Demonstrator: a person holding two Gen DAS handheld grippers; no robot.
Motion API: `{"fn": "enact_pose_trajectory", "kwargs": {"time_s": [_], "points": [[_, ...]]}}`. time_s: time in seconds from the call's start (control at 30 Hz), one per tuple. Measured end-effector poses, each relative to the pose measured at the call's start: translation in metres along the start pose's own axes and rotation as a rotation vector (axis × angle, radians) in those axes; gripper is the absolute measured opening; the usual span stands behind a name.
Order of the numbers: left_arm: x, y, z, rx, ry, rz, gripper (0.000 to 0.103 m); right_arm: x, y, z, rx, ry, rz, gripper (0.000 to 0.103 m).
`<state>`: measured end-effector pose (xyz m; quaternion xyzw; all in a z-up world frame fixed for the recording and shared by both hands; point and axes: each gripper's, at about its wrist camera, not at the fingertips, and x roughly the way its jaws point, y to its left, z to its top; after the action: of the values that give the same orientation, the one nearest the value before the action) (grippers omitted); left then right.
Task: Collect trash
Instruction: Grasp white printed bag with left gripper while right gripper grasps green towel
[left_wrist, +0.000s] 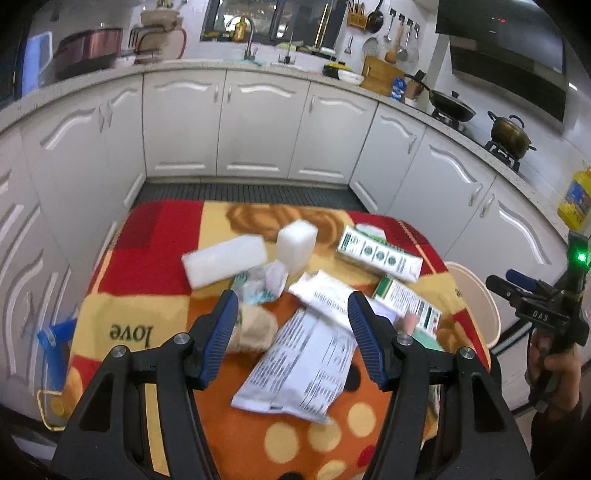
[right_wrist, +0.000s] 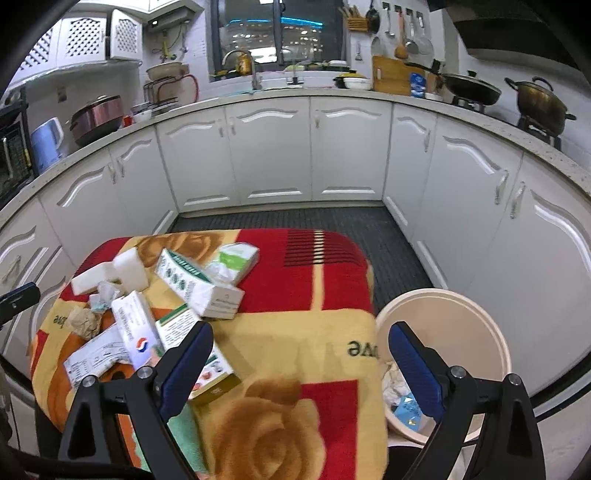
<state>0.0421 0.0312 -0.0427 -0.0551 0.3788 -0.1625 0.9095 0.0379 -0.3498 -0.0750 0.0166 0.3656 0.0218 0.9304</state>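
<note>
Kitchen: white cabinets (right_wrist: 277, 155) round blanket-covered table (right_wrist: 295, 332).
Trash: boxes (left_wrist: 380, 254), printed leaflet (left_wrist: 303, 365), foam block (left_wrist: 225, 264) piled on table.
Bin (right_wrist: 443, 317): beside table, scraps inside.
L gripper (left_wrist: 293, 317): jaws apart, empty, over leaflet.
R gripper (right_wrist: 301, 354): wide open, empty.

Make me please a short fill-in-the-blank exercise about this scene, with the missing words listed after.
1. The word printed on the blanket is "____".
2. The bin stands on the floor beside the ____.
3. Both the left gripper and the right gripper have jaws that are ____.
4. The pads on the grippers' fingers are ____ in colour.

Missing words: love; table; open; blue
</note>
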Motion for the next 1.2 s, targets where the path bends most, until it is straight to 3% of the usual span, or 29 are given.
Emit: {"fn": "enact_pose_trajectory", "kwargs": {"time_s": [0.3,0.5,0.6,0.83,1.03,1.1,1.2], "points": [[0.029,-0.016,-0.028,0.054,0.13,-0.071,0.067,0.009,0.035,-0.02,-0.052,0.088,0.132,0.095],[0.066,-0.028,-0.04,0.091,0.209,-0.036,0.067,0.022,0.063,-0.047,-0.112,0.193,0.247,0.095],[0.084,-0.032,-0.043,0.101,0.237,0.011,0.067,0.033,0.072,-0.059,-0.127,0.236,0.269,0.095],[0.092,-0.037,-0.041,0.104,0.234,0.005,0.067,0.06,0.083,-0.075,-0.117,0.31,0.306,0.095],[0.083,-0.04,-0.048,0.195,0.266,-0.01,0.068,0.066,0.091,-0.077,-0.127,0.322,0.31,0.095],[0.085,-0.041,-0.053,0.246,0.283,0.001,0.081,0.067,0.09,-0.077,-0.124,0.323,0.305,0.095],[0.091,-0.047,-0.062,0.321,0.279,0.064,0.081,0.073,0.089,-0.076,-0.109,0.33,0.312,0.095]]}}
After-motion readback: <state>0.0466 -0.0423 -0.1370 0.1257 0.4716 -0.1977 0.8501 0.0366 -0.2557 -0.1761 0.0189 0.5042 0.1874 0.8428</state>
